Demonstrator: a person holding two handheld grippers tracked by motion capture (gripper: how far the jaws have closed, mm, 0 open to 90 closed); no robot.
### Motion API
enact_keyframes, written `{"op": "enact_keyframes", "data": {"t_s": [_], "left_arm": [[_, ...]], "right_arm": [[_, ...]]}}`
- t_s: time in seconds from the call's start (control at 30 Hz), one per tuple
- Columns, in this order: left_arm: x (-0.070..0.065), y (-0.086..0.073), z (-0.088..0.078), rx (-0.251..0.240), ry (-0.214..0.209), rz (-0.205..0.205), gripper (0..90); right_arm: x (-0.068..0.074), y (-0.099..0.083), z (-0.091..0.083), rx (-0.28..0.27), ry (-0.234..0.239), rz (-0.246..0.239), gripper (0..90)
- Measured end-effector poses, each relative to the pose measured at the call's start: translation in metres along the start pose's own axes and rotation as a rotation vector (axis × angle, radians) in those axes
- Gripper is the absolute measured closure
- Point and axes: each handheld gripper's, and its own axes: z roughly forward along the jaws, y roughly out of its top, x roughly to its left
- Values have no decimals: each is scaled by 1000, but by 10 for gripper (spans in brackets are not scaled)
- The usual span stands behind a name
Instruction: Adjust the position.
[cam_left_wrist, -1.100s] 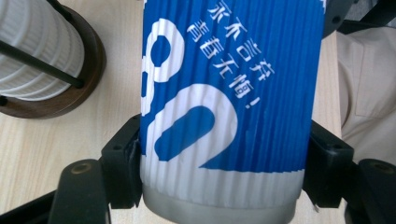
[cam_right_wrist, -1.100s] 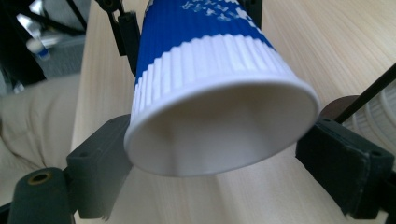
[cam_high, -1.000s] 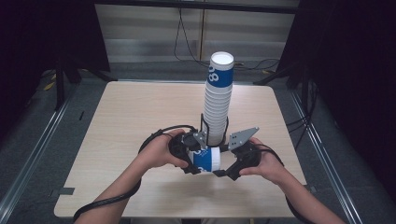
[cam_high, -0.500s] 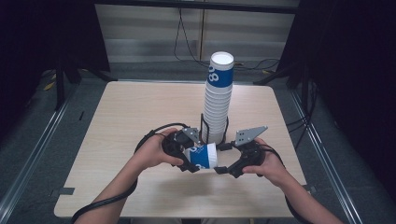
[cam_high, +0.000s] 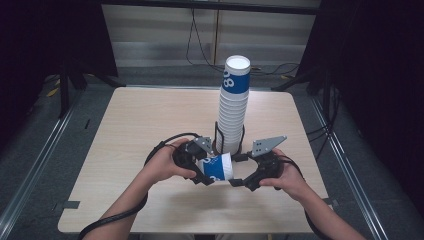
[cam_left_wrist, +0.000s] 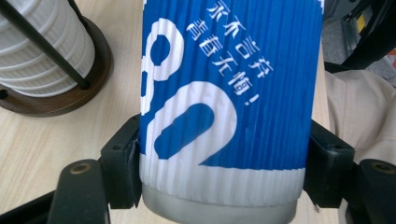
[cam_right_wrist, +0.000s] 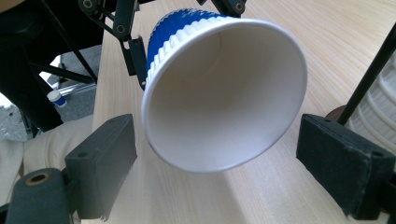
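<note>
- Left gripper clamps a ribbed blue-and-white paper cup near its base, low over the wooden table's front.
- The tapered cup lies sideways, its smooth white mouth facing the right gripper.
- Right gripper's padded jaws stand apart, flanking the rim untouched.

A square table with a pale wood-grain top is seen from above, its near edge lying towards the person. Towards its far right part, a round dark wooden base is set directly on the tabletop; thin black upright rods are fixed to it. Within these rods a tall stack of white ribbed paper cups is held, topped by a blue-banded cup.
</note>
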Motion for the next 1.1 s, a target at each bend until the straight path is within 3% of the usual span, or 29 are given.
{"op": "enact_keyframes", "data": {"t_s": [0.57,0.73,0.87,1.0,1.1], "left_arm": [[-3,1,5,-29,-21,19,283],[-3,-1,8,-42,-24,12,283],[-2,-4,9,-53,-31,3,285],[-3,-5,11,-50,-19,6,282],[-4,-6,13,-14,17,16,277]], "right_arm": [[-1,1,3,-25,5,-3,118],[-1,2,2,-54,20,6,135],[0,5,2,-56,3,-12,154],[1,7,3,-37,2,-21,164],[1,8,6,-5,-1,-34,168]]}}
